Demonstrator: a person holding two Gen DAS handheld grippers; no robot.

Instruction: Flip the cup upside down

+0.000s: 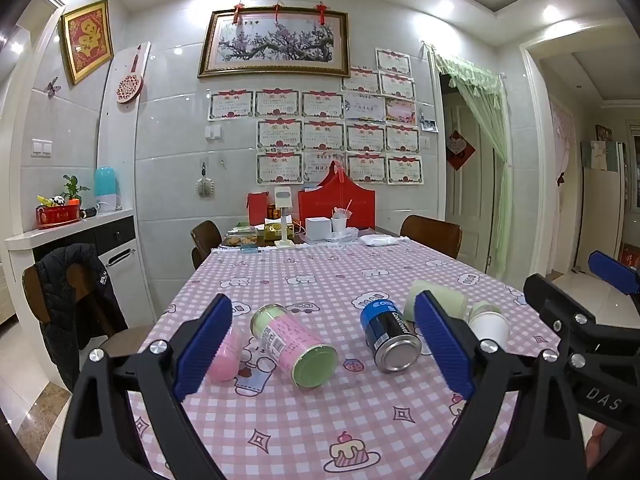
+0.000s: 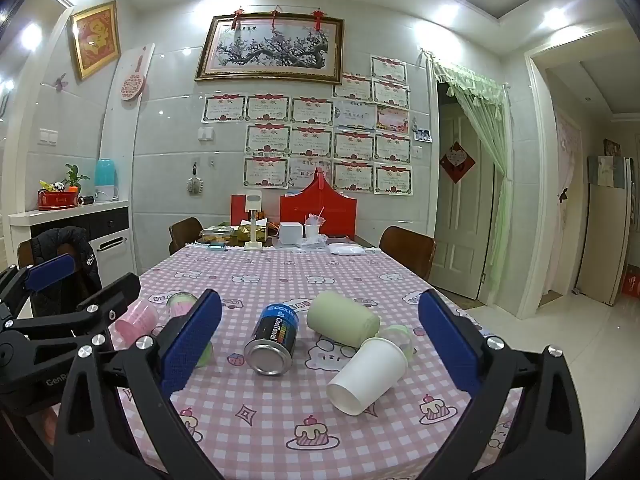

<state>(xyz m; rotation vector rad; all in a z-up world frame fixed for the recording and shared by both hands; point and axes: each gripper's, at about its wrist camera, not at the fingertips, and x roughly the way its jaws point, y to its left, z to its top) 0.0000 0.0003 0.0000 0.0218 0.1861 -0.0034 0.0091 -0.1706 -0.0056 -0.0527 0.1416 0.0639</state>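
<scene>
Several containers lie on their sides on the pink checked tablecloth (image 1: 320, 432). A white paper cup (image 2: 366, 374) lies nearest my right gripper (image 2: 320, 346), base toward me, and shows in the left wrist view (image 1: 490, 326). A pale green cup (image 2: 343, 319) (image 1: 438, 298) lies behind it. A pink cup (image 1: 224, 354) (image 2: 136, 320) lies at the left. My left gripper (image 1: 324, 350) is open and empty above a pink-and-green can (image 1: 294, 346). My right gripper is open and empty. A blue-and-black can (image 1: 390, 336) (image 2: 274, 338) lies in the middle.
A small clear cup (image 2: 398, 338) lies behind the white cup. Boxes, a red bag (image 1: 338, 204) and clutter stand at the table's far end. Chairs (image 1: 432, 234) flank the table; one at the left carries a dark jacket (image 1: 74, 300). A counter (image 1: 68, 228) runs along the left wall.
</scene>
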